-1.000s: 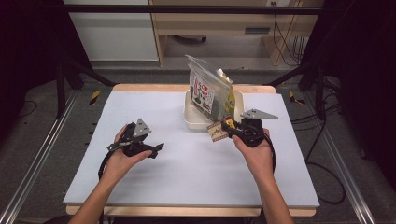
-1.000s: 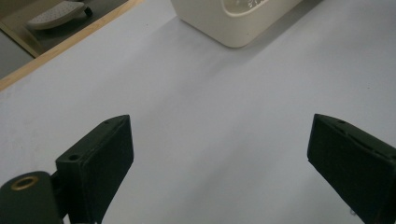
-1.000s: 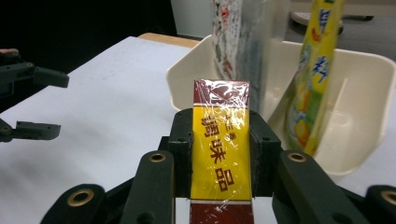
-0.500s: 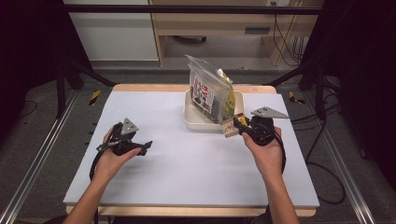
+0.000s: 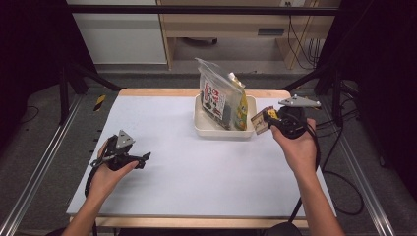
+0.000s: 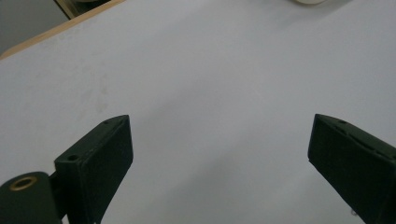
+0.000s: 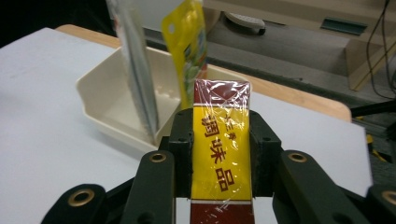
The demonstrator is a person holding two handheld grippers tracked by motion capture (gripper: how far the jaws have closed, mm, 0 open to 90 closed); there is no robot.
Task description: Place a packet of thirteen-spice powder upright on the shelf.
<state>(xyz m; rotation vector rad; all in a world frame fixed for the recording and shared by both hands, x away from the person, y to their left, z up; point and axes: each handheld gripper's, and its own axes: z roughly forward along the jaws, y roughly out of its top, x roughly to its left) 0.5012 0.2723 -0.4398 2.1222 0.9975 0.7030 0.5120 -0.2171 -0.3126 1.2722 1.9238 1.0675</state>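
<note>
The right claw [image 5: 266,121] is clamped on a seasoning box [image 5: 259,122] and holds it in the air just beside the right wall of the cream tray [image 5: 223,132], near the far edge of the bench [image 5: 196,187]. The right gripper view resolves the yellow panel with red characters and the clear wrap on that box [image 7: 221,154], pads pressed on both sides (the high view gives only a small tan end). It also shows the clear pouch [image 7: 135,70] and the yellow pouch [image 7: 189,46] standing in the tray [image 7: 100,100]. The left claw [image 5: 142,158] sits low near the left edge; the left gripper view shows its jaws spread wide over bare bench [image 6: 210,84], nothing between them.

Against the earlier frames, the right hand has moved toward the right edge with the box, and the left claw toward the left edge.
</note>
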